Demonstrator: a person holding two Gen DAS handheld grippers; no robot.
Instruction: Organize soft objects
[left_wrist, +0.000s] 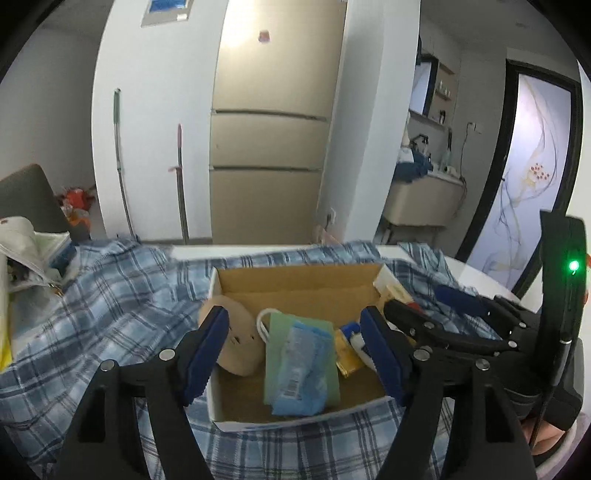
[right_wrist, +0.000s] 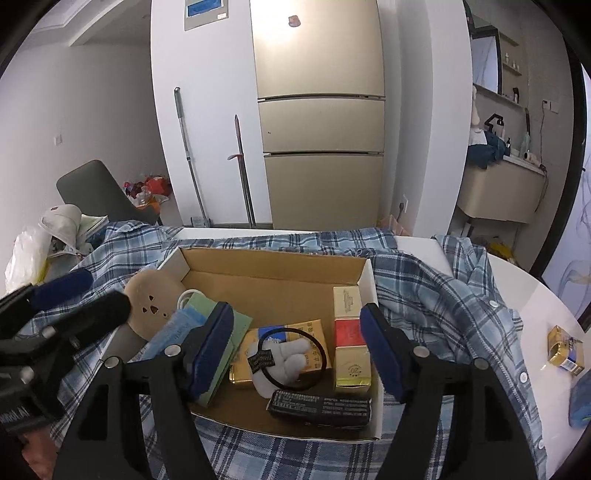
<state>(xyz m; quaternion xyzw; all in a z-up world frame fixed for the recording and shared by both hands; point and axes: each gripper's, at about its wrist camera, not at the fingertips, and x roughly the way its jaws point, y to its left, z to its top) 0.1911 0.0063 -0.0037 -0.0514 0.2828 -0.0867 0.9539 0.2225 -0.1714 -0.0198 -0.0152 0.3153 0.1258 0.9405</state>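
Note:
An open cardboard box (left_wrist: 295, 284) (right_wrist: 273, 266) sits on a blue plaid shirt (left_wrist: 110, 295) (right_wrist: 436, 295). In it lie a tan round plush (left_wrist: 240, 339) (right_wrist: 151, 306), a green sponge (left_wrist: 273, 332) (right_wrist: 236, 328), a blue tissue pack (left_wrist: 299, 373) (right_wrist: 173, 332), a grey plush on a black hair tie (right_wrist: 284, 358), a gold pack (right_wrist: 243, 369), a red-and-gold carton (right_wrist: 349, 332) and a black bar (right_wrist: 319, 404). My left gripper (left_wrist: 295, 350) is open over the box's left half. My right gripper (right_wrist: 299, 350) is open over the right half.
The shirt covers a white table (right_wrist: 535, 306). A gold-and-blue pack (right_wrist: 565, 350) and a blue cloth (right_wrist: 583, 402) lie at the right. Bags and papers (right_wrist: 55, 229) are piled at the left. A fridge (right_wrist: 321, 110) and mops (right_wrist: 188, 155) stand behind.

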